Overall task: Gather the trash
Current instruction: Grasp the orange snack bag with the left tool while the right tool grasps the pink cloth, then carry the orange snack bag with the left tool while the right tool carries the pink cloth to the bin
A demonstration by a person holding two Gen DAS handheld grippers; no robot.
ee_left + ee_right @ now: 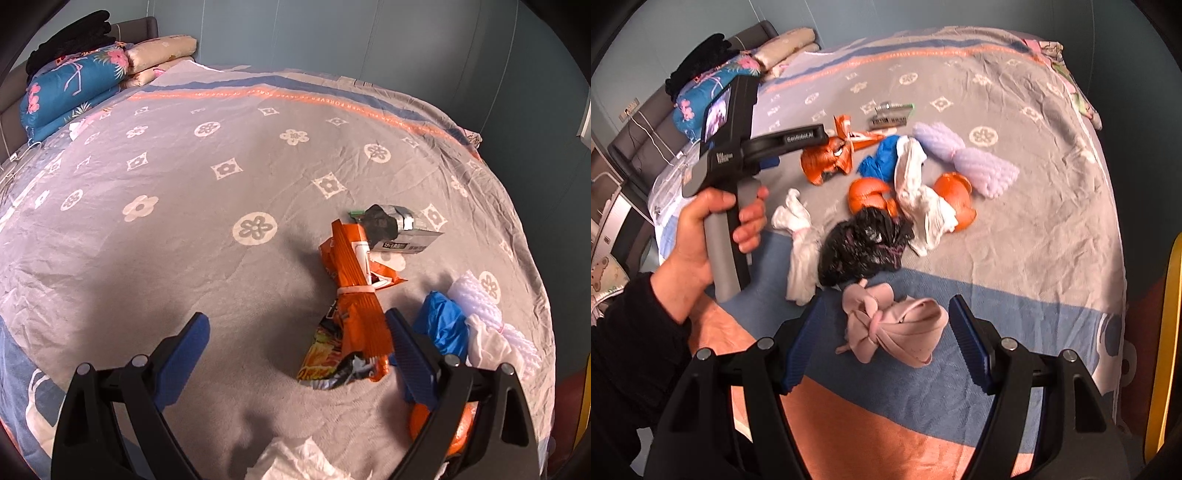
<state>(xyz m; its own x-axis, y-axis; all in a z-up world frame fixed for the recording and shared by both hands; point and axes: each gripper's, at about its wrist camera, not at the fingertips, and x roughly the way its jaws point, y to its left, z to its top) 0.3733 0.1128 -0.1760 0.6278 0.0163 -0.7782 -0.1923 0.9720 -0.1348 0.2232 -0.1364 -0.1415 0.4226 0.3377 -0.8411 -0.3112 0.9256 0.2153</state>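
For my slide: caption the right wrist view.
Open right gripper straddles a knotted pink cloth bundle on the patterned bedspread.

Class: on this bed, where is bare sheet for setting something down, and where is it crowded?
Free: the broad grey flowered sheet between the folded blue floral quilt and the orange snack wrapper. Crowded: around the black plastic bag, with tissues and orange peels.

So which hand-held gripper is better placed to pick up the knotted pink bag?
The right hand-held gripper. The knotted pink bag lies between its open fingers. The left hand-held gripper is open, farther up the bed, by the orange snack wrapper.
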